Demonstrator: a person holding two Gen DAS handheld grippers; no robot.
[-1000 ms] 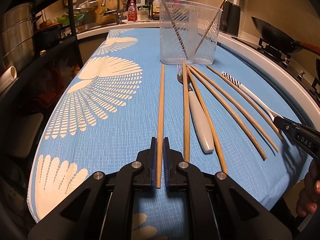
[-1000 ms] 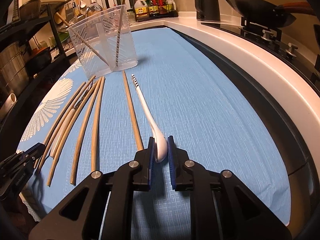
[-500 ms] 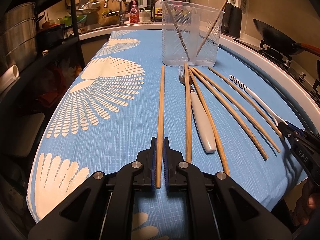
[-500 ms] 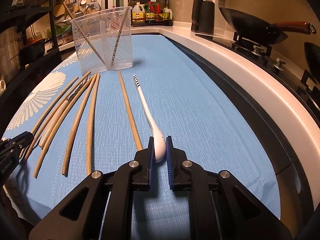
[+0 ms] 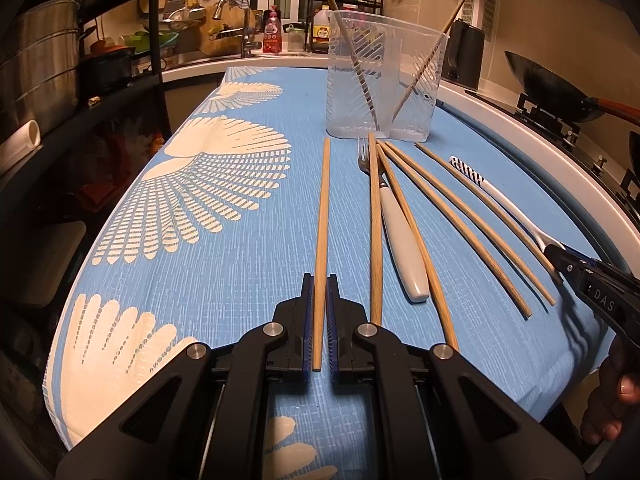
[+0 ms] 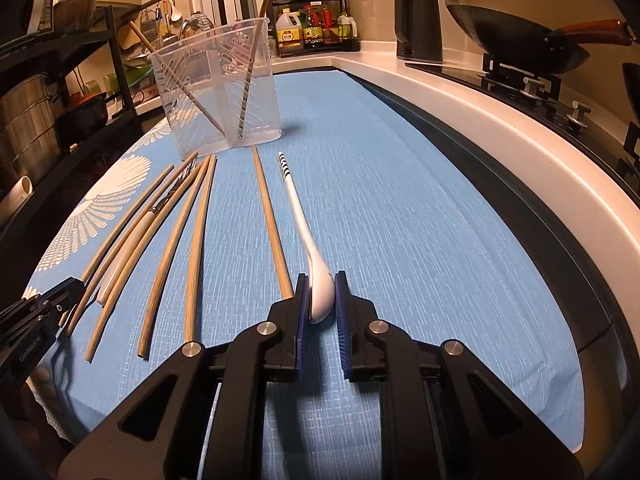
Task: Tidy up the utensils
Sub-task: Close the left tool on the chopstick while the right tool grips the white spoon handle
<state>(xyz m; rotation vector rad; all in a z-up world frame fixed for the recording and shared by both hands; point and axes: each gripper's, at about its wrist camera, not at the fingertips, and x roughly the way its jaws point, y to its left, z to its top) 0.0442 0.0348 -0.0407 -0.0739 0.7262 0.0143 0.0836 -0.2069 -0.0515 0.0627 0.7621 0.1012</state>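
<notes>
Closed jaws: left gripper [image 5: 320, 312] pinches a wooden chopstick [image 5: 322, 216]; right gripper [image 6: 321, 300] clamps a white spoon [image 6: 304, 232] on the blue cloth [image 6: 400, 220].

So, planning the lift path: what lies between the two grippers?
In the left wrist view, between left gripper and right gripper: a white-handled fork and five chopsticks.

- Home kitchen, warm indoor light.
- Sink faucet [image 5: 240, 32] at the back, dish soap bottle [image 5: 273, 30] beside it.
- Ladles and a grater [image 5: 174, 0] hang on the wall.
- Spice rack [image 6: 316, 20] with oil and sauce bottles.
- Black wok [image 6: 520, 42] on a gas stove [image 6: 532, 88]; dark kettle [image 6: 418, 28] on the white counter [image 6: 460, 100].
- Metal shelf [image 5: 152, 32] holds a big steel pot [image 5: 36, 60].
- Blue patterned cloth [image 5: 200, 220] covers the work surface.
</notes>
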